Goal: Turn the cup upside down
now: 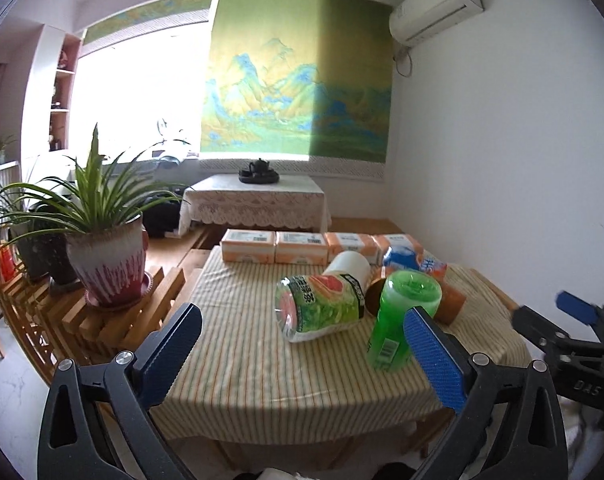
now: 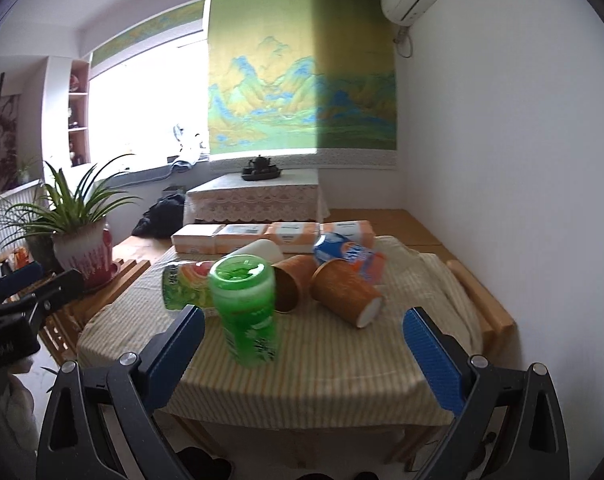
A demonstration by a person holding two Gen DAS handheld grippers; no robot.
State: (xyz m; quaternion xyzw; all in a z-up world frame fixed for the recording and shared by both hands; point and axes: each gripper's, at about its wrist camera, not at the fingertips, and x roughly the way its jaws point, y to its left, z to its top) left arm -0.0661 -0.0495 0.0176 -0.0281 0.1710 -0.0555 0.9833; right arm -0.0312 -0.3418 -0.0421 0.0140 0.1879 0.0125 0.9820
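Two orange paper cups lie on their sides on the striped tablecloth. The nearer cup (image 2: 345, 294) points its white base toward me; the other cup (image 2: 292, 284) shows its dark open mouth. In the left wrist view the cups (image 1: 451, 300) are mostly hidden behind a green bottle (image 1: 403, 316). My right gripper (image 2: 303, 336) is open, held back over the table's near edge, short of the cups. My left gripper (image 1: 302, 340) is open too, in front of the green bottle, nothing between its fingers.
A green bottle (image 2: 248, 308) stands near the front. A labelled bottle (image 1: 323, 300) and a blue-orange can (image 2: 347, 256) lie on their sides. Tissue packs (image 1: 298, 246) line the table's far edge. A potted plant (image 1: 102, 240) on a wooden rack stands left; a wall is right.
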